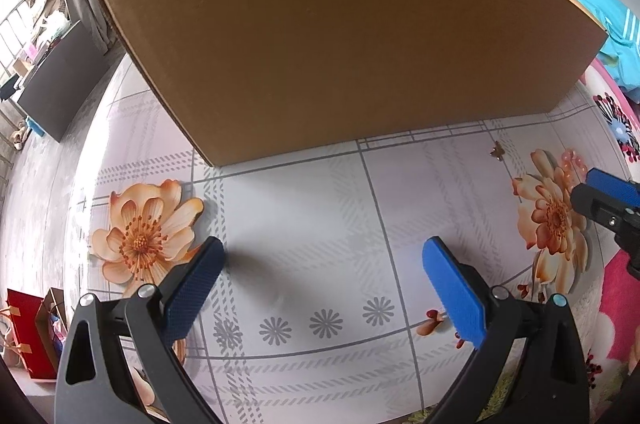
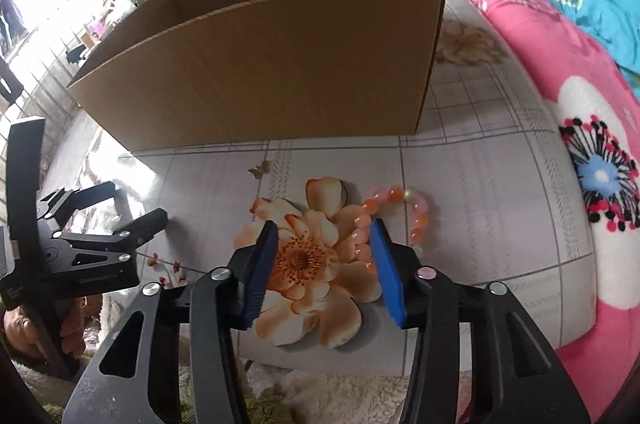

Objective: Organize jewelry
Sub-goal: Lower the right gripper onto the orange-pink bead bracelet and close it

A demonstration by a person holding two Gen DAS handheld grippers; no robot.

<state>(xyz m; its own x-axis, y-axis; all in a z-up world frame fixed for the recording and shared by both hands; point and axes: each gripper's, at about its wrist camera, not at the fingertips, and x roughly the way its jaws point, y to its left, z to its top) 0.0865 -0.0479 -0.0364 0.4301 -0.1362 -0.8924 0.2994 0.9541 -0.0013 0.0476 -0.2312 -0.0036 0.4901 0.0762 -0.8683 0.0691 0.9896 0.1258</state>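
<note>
Listing what we see on the floral-print table (image 2: 480, 184): one open cardboard box (image 2: 280, 72), standing at the far side; one bead bracelet (image 2: 416, 220) of orange, pink and pearl beads, lying flat in front of the box beside a printed orange flower. Our right gripper (image 2: 324, 264) hangs over that flower, its blue pads partly apart and pinching nothing, the right pad just in front of the bracelet's near beads. Our left gripper (image 1: 324, 288) is spread wide over bare table, empty. One pink floral blanket (image 2: 560, 104) borders the table's right side.
</note>
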